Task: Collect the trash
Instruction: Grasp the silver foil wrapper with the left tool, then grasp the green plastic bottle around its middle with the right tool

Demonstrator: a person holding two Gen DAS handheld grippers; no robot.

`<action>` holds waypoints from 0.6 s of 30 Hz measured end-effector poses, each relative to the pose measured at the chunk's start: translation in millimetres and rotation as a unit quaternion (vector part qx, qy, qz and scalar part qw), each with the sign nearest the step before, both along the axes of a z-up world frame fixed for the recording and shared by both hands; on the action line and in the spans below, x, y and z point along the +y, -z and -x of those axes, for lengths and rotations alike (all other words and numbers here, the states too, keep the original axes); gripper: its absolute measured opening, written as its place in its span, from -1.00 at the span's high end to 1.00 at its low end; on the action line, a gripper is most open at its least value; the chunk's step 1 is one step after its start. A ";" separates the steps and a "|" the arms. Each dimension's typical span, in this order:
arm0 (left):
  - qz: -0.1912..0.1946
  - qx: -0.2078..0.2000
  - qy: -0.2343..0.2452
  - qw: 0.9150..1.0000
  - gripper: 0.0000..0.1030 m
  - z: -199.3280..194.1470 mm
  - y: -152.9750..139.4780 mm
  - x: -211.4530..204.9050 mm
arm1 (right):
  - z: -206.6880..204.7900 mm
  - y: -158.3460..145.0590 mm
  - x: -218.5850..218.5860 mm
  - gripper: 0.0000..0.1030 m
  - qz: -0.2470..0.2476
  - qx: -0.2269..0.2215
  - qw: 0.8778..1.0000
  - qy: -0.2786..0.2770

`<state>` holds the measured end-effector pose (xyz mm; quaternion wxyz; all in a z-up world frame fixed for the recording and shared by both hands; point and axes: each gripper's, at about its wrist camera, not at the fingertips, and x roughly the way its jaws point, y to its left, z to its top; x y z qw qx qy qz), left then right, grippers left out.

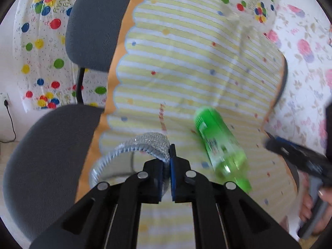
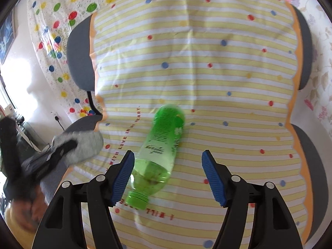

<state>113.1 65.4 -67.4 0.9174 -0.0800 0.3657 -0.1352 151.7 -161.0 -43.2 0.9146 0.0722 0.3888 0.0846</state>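
Striped cloth (image 2: 207,78) carries the green bottle (image 2: 164,145), cap nearest. With the right gripper (image 2: 168,174) spread wide, it should be centred across the body before closing; a foil cup (image 1: 132,151) is pinched by the left gripper (image 1: 166,176).

green plastic bottle (image 2: 164,145): 1 | silver foil tray (image 1: 132,157): 1 | grey chair (image 1: 41,166): 1 | striped cloth (image 2: 207,62): 1 | grippers: 2
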 end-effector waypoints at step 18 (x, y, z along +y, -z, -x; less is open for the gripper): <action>0.000 0.006 0.003 1.000 0.93 15.6 20.0 3.1 | -86.7 74.2 11.4 -0.20 -0.081 0.115 0.990 0.024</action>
